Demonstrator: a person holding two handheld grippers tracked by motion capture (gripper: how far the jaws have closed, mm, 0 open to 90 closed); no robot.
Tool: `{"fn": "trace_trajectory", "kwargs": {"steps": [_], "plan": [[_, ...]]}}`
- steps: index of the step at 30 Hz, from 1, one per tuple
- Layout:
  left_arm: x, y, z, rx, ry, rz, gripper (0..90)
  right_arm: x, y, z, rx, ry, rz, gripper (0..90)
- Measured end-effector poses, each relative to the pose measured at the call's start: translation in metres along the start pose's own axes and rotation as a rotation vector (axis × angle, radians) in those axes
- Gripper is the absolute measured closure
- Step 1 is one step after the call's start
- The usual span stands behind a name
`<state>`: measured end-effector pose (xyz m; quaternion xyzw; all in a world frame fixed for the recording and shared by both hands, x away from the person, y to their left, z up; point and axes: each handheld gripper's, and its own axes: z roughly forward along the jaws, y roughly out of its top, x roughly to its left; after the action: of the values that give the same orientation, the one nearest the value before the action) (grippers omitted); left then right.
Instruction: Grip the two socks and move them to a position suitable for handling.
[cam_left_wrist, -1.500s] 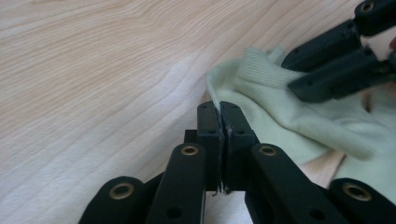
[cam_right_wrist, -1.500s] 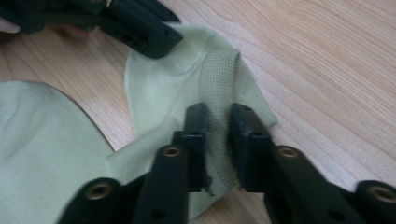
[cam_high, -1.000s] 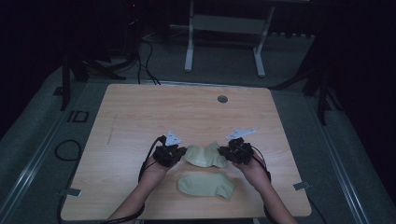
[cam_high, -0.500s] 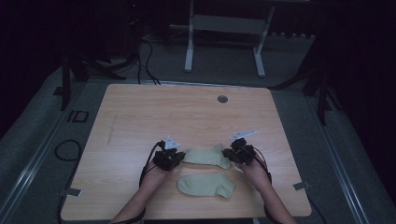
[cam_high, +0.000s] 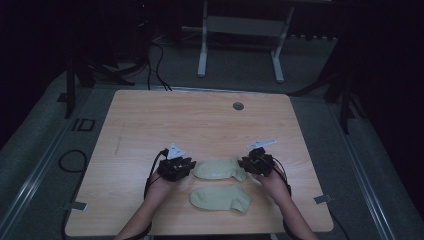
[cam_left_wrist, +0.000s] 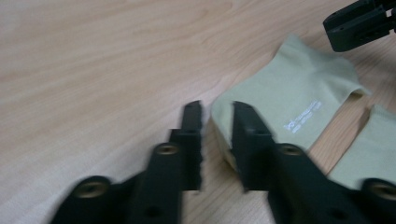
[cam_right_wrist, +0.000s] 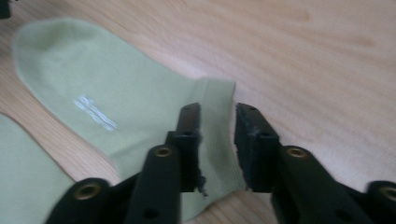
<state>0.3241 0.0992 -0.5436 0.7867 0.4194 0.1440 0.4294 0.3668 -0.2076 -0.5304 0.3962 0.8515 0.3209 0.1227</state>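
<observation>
- Your far sock (cam_high: 220, 169) lies flat on the table (cam_high: 200, 125), just beyond the near sock (cam_high: 220, 198), apart from it.
- Your left gripper (cam_left_wrist: 217, 116) has just been opening: jaws parted, released, the sock's edge between them.
- Your right gripper (cam_right_wrist: 217, 116) has likewise just been opening, straddling the cuff, not pinching.
- Draw both straight away from the far sock, so no pad drags it crooked.
</observation>
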Motion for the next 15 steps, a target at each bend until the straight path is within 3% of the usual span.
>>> {"fn": "trace_trajectory", "kwargs": {"steps": [3, 7, 10, 15], "plan": [[-0.007, 0.004, 0.001, -0.014, -0.013, 0.027, 86.9, 0.007, 0.005, -0.002, -0.006, 0.022, -0.021, 80.9], [-0.017, 0.006, 0.014, 0.021, -0.032, 0.066, 89.7, 0.019, 0.006, 0.005, -0.003, 0.029, -0.057, 84.7], [-0.019, 0.003, 0.024, 0.052, -0.027, 0.069, 89.6, 0.021, 0.003, 0.012, 0.014, 0.012, -0.069, 80.2], [-0.01, -0.008, 0.034, 0.099, -0.01, 0.047, 89.3, 0.013, -0.008, 0.019, 0.046, 0.005, -0.065, 71.9]]}}
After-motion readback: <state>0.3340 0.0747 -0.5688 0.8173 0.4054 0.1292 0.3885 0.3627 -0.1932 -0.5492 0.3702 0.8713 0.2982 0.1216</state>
